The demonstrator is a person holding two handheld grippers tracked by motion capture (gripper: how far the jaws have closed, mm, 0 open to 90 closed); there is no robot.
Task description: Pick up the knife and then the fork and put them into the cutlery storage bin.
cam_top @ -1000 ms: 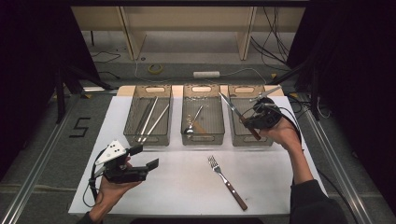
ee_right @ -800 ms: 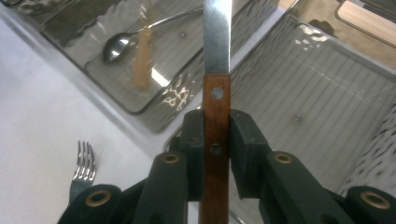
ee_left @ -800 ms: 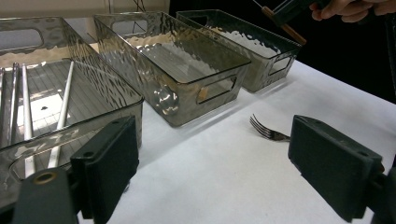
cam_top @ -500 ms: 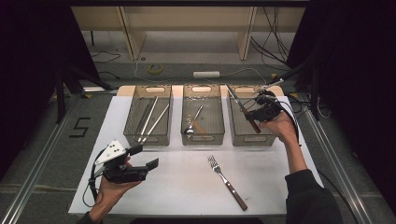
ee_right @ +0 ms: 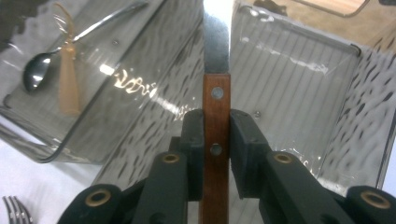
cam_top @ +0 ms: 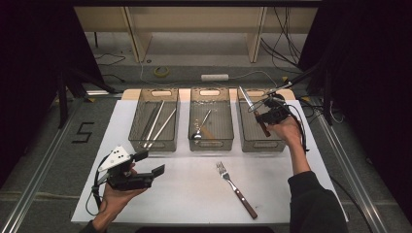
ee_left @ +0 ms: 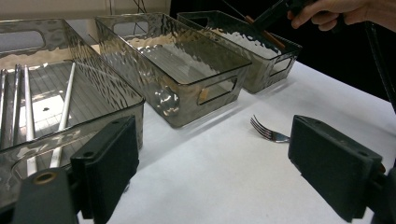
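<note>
White table sheet (cam_top: 194, 194) is lying under my hands, grey floor around, dark curtains at the sides. My left gripper (cam_top: 148, 164), jaws apart and empty, is hovering at the near left. A fork (cam_top: 236, 189) is lying near centre, its handle cut off in the left gripper view. Farther, my right gripper (ee_right: 217, 135) is clamping a knife (ee_right: 216, 98) by its wooden handle over the right bin (cam_top: 245, 131); the blade tip is running out of its view.
</note>
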